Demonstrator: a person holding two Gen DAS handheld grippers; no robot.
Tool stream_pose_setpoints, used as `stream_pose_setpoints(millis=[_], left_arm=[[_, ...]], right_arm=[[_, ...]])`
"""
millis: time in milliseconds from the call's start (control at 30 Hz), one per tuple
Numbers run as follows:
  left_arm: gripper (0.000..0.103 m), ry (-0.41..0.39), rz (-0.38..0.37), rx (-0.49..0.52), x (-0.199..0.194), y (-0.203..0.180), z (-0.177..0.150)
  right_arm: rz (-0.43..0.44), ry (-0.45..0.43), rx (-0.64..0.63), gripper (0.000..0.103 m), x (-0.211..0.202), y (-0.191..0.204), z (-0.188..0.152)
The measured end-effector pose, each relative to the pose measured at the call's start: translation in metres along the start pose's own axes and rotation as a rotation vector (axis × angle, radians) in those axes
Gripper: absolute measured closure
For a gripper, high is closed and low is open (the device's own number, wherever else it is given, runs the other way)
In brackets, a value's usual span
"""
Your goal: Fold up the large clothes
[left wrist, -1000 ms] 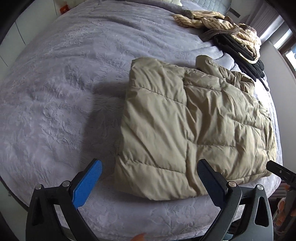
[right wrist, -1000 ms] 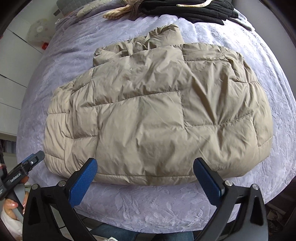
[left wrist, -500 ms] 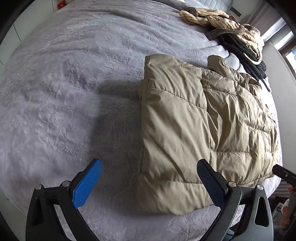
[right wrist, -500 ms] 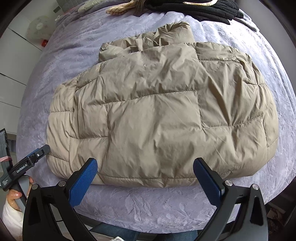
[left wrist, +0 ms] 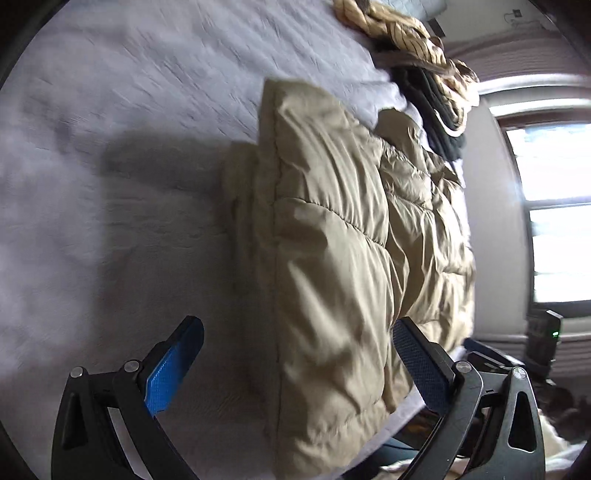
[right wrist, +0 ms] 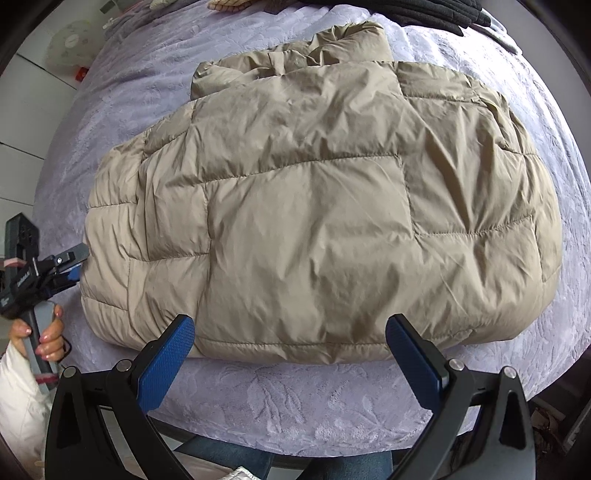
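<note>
Here, folded puffer jacket on bed, both grippers' fingers spread, left view rather blurred.

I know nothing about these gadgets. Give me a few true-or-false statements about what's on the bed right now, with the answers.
1. The beige jacket lies folded on the purple bedspread. True.
2. The right tool clamps the jacket. False: its jaws are open and hold nothing.
3. Dark clothes lie beyond the jacket. True.
4. The left tool is shut. False: it is open.
5. The jacket hangs off the bed's edge. False: in the right view it rests wholly on the bedspread.
</note>
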State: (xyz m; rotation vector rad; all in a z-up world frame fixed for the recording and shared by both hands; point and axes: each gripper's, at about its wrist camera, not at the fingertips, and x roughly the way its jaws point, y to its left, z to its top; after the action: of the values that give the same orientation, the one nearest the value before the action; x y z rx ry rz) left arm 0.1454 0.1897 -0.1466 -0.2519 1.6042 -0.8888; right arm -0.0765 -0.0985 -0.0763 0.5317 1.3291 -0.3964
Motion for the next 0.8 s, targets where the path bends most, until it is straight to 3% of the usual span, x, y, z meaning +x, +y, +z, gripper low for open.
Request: stream_pose_setpoints(millis=[167, 367, 433, 533, 733, 800], left_arm=[[0.001, 0.072, -0.093, 0.004, 0.037, -0.001, 0.019], [0.003, 0.208, -0.074, 0.062, 0.079, -0.018, 0.021], [0.038, 0.217, -0.068, 0.100, 0.083, -0.028, 0.021], [0.067, 0.177, -0.134, 0.097, 0.073, -0.035, 0.019], [0.070, 0.116, -0.137, 0.104, 0.056, -0.052, 0.011], [0.070, 0.108, -0.127, 0.097, 0.057, -0.059, 0.011]], right_arm=[[0.004, 0.012, 0.008, 0.000, 0.006, 0.002, -0.001], [0.018, -0.001, 0.023, 0.000, 0.005, 0.002, 0.004], [0.022, -0.006, 0.024, 0.000, 0.004, 0.002, 0.007], [0.029, -0.012, 0.033, 0.000, 0.004, 0.002, 0.012], [0.027, -0.092, 0.038, 0.000, -0.005, 0.002, 0.028], [0.039, -0.146, 0.040, 0.006, -0.008, 0.000, 0.036]])
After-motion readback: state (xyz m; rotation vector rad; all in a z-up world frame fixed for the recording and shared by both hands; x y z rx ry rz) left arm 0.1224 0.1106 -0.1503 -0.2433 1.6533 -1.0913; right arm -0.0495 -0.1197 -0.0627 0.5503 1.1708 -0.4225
